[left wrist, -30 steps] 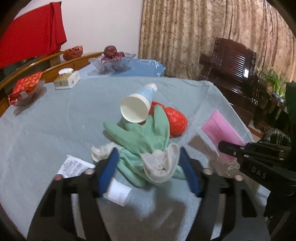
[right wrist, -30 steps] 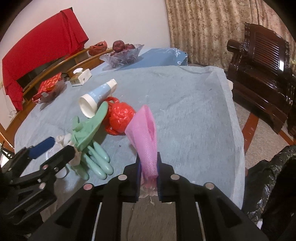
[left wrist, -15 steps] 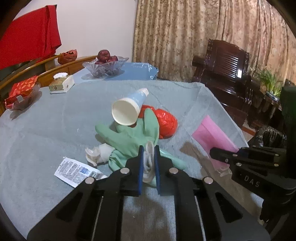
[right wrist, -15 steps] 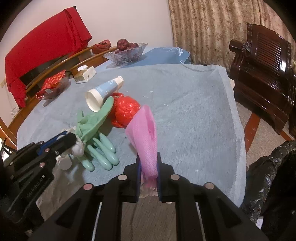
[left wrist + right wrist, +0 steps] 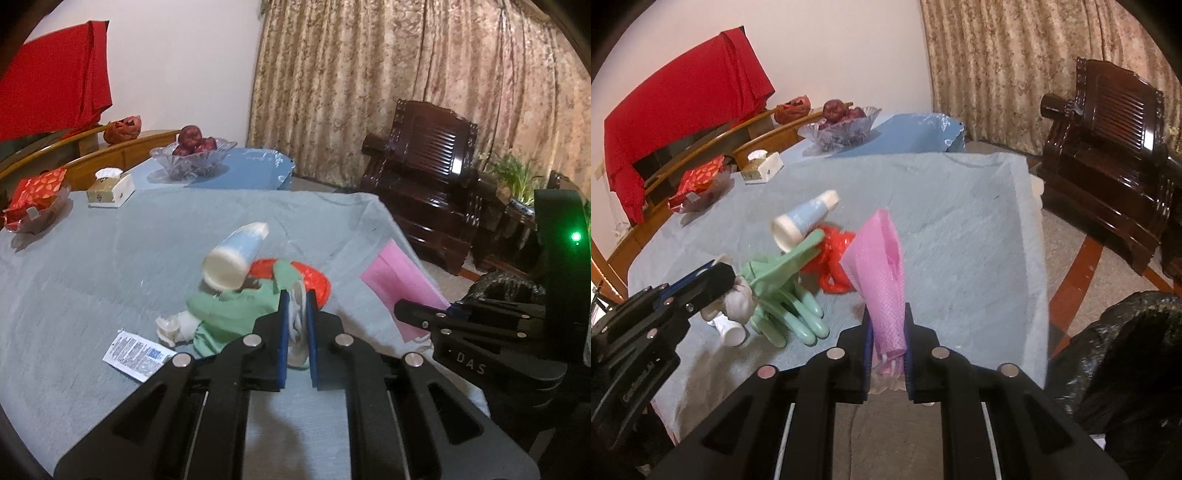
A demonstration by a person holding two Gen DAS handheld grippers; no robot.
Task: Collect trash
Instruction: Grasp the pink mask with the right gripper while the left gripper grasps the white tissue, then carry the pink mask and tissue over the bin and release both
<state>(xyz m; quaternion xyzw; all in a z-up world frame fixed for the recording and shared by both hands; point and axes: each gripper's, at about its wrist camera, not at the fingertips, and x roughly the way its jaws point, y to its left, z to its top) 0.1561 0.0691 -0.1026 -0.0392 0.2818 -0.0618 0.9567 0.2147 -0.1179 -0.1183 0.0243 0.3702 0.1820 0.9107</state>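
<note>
My left gripper (image 5: 295, 332) is shut on a white crumpled tissue (image 5: 297, 325), with a green rubber glove (image 5: 232, 310) hanging off it above the table; it also shows in the right wrist view (image 5: 713, 280). A paper cup (image 5: 231, 260) and a red plastic bag (image 5: 314, 278) lie against the glove. My right gripper (image 5: 888, 343) is shut on a pink plastic bag (image 5: 882, 273), held up over the table's near edge. The pink bag also shows in the left wrist view (image 5: 399, 280).
A printed wrapper (image 5: 136, 354) and a small white cup (image 5: 731, 330) lie on the grey tablecloth (image 5: 110, 266). A black trash bag (image 5: 1126, 362) stands on the floor at right. A tissue box (image 5: 110, 188), a fruit bowl (image 5: 192, 157) and a dark wooden chair (image 5: 424, 184) stand further back.
My left gripper closed on the tissue and rose, lifting the green glove with it. My right gripper kept hold of the pink bag and rose slightly.
</note>
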